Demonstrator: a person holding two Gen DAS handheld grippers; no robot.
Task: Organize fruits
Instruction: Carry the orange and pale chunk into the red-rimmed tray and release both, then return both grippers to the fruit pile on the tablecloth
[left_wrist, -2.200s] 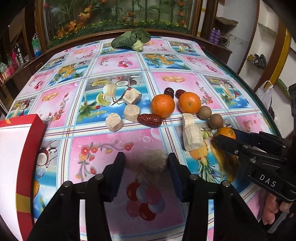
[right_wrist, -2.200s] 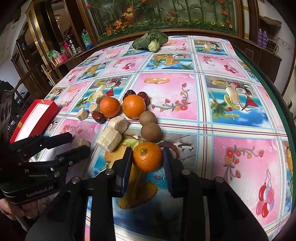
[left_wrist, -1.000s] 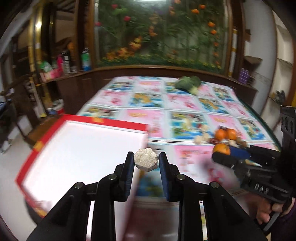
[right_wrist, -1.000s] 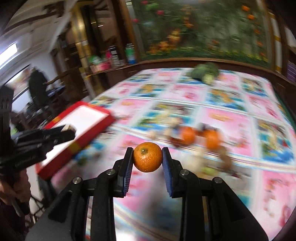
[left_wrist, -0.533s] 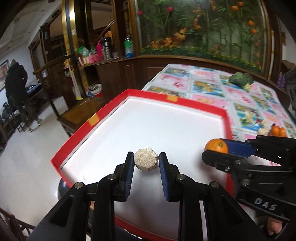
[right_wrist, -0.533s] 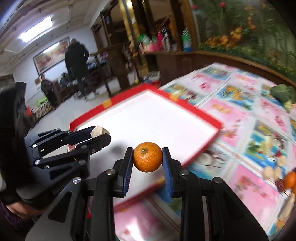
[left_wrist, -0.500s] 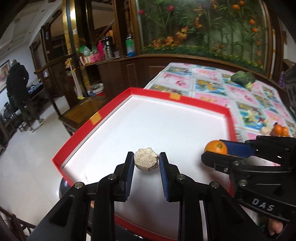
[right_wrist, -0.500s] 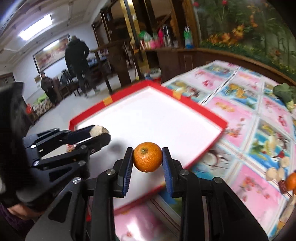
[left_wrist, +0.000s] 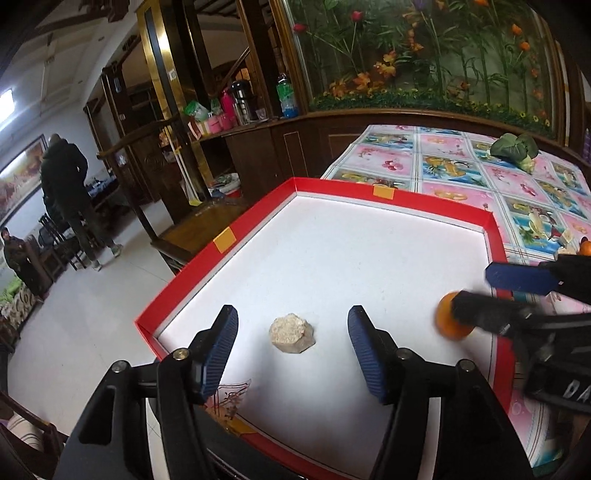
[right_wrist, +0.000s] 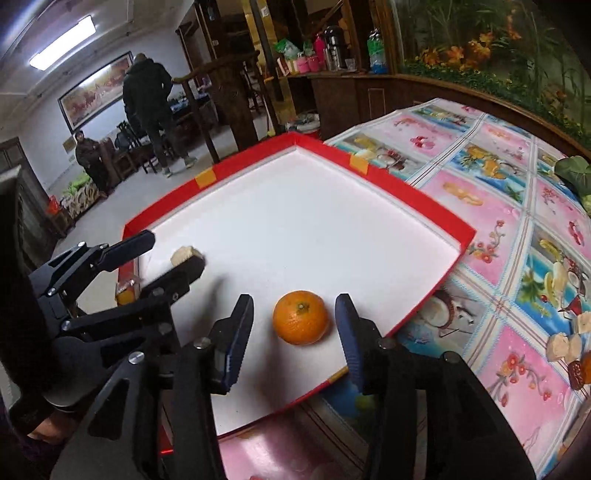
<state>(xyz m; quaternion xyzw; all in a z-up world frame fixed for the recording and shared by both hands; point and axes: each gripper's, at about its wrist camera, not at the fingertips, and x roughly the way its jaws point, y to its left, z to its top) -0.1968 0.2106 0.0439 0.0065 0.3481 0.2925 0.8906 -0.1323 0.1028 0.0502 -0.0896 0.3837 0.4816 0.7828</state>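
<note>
A red-rimmed tray with a white floor lies on the table's left part; it also shows in the right wrist view. My left gripper is open, and a beige chunk rests on the tray floor between its jaws, touching neither. My right gripper is open around an orange that sits on the tray floor near the front rim. In the left wrist view the orange is partly hidden behind the right gripper's finger. In the right wrist view the chunk peeks out behind the left gripper's finger.
A fruit-print tablecloth covers the table. More pale chunks and red dates lie at its right. A leafy green vegetable lies at the far side. People stand in the room to the left of the table.
Both grippers have opened. The beige chunk and the orange, held above the tray half a second ago, now rest on the tray floor. Both grippers have come lower over the tray.
</note>
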